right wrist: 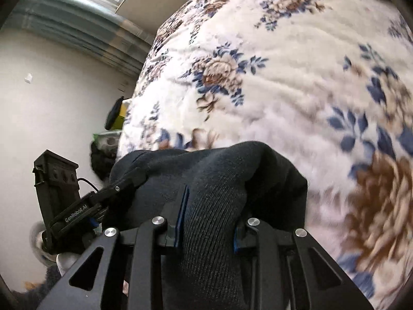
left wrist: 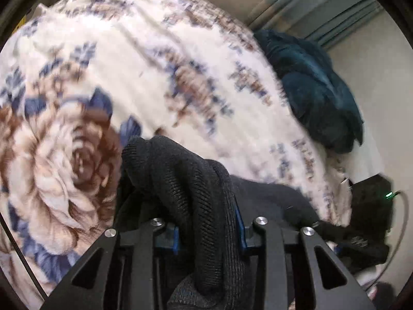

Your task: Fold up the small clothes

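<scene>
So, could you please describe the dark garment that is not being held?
Start at the floral blanket covering the bed. At its far right edge lies a crumpled teal garment. It is fuzzy and blue-green, unlike the black ribbed knit.

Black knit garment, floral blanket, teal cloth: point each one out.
Black knit garment [left wrist: 191, 180]: left wrist view, ribbed fold above the jaws.
Floral blanket [right wrist: 284, 59]: right wrist view, white quilted area between flowers.
Teal cloth [left wrist: 315, 87]: left wrist view, middle of the crumpled heap.
</scene>
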Demonstrator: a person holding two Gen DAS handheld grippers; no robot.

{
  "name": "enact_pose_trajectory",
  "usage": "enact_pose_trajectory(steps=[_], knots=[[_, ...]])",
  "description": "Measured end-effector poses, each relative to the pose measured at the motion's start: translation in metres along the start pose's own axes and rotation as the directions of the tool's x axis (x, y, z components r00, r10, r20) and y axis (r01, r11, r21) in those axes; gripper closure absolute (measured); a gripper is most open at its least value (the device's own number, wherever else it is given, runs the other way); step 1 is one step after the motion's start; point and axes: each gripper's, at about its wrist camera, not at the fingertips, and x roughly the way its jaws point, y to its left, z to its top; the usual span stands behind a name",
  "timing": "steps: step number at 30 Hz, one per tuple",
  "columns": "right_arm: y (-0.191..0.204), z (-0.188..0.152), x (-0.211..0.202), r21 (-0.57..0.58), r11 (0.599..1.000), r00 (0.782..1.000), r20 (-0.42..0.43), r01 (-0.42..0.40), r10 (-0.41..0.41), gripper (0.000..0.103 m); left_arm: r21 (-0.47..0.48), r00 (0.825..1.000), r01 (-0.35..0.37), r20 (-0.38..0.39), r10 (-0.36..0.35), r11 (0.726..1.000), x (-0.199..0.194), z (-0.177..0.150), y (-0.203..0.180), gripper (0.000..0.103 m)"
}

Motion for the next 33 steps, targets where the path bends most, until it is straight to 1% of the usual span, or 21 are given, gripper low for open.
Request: enact_pose_trajectory(steps=[3, 5, 6, 7, 9, 10, 13, 15, 17, 18, 19, 20, 21, 22, 24, 25, 27, 28, 30, 32, 33], knots=[[-0.012, -0.017, 0.032, -0.082, 0.994, 0.993, -0.091, 0.068, -0.076, 0.075, 0.053, 0.998, -0.005, -0.067, 0.008, 0.999, 0.024, -0.019, 0.018, 0.073], [-0.021, -0.027, 0.043, -0.071, 0.995, 0.987, -0.142, 0.065, -0.075, 0.075, 0.072, 0.993, 0.002, -0.121, 0.007, 0.997, 0.026, -0.029, 0.023, 0.068], [-0.026, -0.03, 0.043, -0.049, 0.997, 0.986, -0.157, 0.056, -0.063, 0.071, 0.068, 0.99, 0.005, -0.141, 0.005, 0.998, 0.024, -0.031, 0.023, 0.067], [-0.029, -0.032, 0.043, -0.027, 0.998, 0.983, -0.171, 0.062, -0.066, 0.058, 0.052, 0.986, 0.004, -0.166, 0.005, 0.999, 0.016, -0.033, 0.024, 0.065], [-0.033, -0.034, 0.031, 0.034, 0.997, 0.978, -0.199, 0.073, -0.065, 0.05, 0.004, 0.978, 0.01, -0.208, -0.009, 1.0, -0.001, -0.035, 0.025, 0.065], [-0.035, -0.033, 0.022, 0.064, 0.996, 0.98, -0.193, 0.063, -0.049, 0.05, -0.017, 0.978, 0.0, -0.211, -0.003, 1.0, -0.016, -0.035, 0.025, 0.065], [-0.045, -0.026, -0.01, 0.179, 0.984, 0.993, -0.116, -0.005, 0.027, 0.048, -0.051, 0.985, 0.01, -0.17, -0.019, 0.999, -0.048, -0.024, 0.025, 0.065], [-0.06, -0.017, -0.01, 0.293, 0.955, 0.993, -0.096, -0.044, 0.075, 0.047, -0.095, 0.987, 0.022, -0.156, -0.037, 0.995, -0.048, -0.008, 0.03, 0.064], [-0.075, -0.007, 0.007, 0.389, 0.919, 0.987, -0.114, -0.057, 0.109, 0.047, -0.129, 0.984, -0.015, -0.176, -0.008, 0.991, -0.026, 0.011, 0.037, 0.064], [-0.085, -0.003, 0.026, 0.449, 0.892, 0.979, -0.156, -0.051, 0.134, 0.047, -0.149, 0.978, -0.033, -0.209, 0.001, 0.988, -0.01, 0.019, 0.042, 0.064], [-0.091, -0.002, 0.037, 0.489, 0.87, 0.973, -0.167, -0.061, 0.162, 0.047, -0.17, 0.972, -0.057, -0.234, 0.015, 0.984, 0.007, 0.025, 0.046, 0.065], [-0.097, -0.001, 0.048, 0.538, 0.837, 0.964, -0.16, -0.096, 0.213, 0.047, -0.181, 0.969, -0.065, -0.247, 0.019, 0.981, 0.018, 0.028, 0.05, 0.064], [-0.098, 0.0, 0.052, 0.546, 0.831, 0.963, -0.152, -0.106, 0.222, 0.053, -0.19, 0.965, -0.081, -0.26, 0.029, 0.978, 0.028, 0.03, 0.054, 0.064], [-0.096, 0.002, 0.052, 0.536, 0.838, 0.967, -0.143, -0.102, 0.209, 0.065, -0.183, 0.963, -0.102, -0.266, 0.05, 0.978, 0.034, 0.031, 0.058, 0.064], [-0.088, 0.008, 0.046, 0.478, 0.878, 0.983, -0.143, -0.032, 0.114, 0.07, -0.114, 0.957, -0.125, -0.276, 0.089, 0.986, 0.036, 0.033, 0.06, 0.064], [-0.085, 0.007, 0.045, 0.471, 0.882, 0.985, -0.144, -0.019, 0.098, 0.07, -0.083, 0.956, -0.129, -0.277, 0.102, 0.988, 0.034, 0.034, 0.061, 0.063], [-0.081, 0.007, 0.046, 0.445, 0.896, 0.983, -0.163, 0.0, 0.081, 0.07, -0.036, 0.95, -0.145, -0.283, 0.129, 0.989, 0.032, 0.034, 0.06, 0.061], [-0.077, 0.009, 0.046, 0.418, 0.908, 0.982, -0.165, -0.011, 0.088, 0.07, -0.048, 0.952, -0.136, -0.284, 0.117, 0.99, 0.028, 0.034, 0.058, 0.063], [-0.071, 0.009, 0.041, 0.389, 0.921, 0.976, -0.189, -0.031, 0.113, 0.066, -0.066, 0.954, -0.074, -0.294, 0.052, 0.995, 0.02, 0.03, 0.052, 0.063], [-0.073, 0.006, 0.034, 0.379, 0.925, 0.971, -0.213, -0.018, 0.107, 0.064, -0.061, 0.955, -0.052, -0.296, 0.031, 0.997, 0.009, 0.024, 0.05, 0.063], [-0.073, 0.001, 0.031, 0.382, 0.924, 0.967, -0.219, -0.036, 0.128, 0.059, -0.054, 0.956, -0.047, -0.291, 0.029, 0.997, 0.005, 0.02, 0.048, 0.063]])
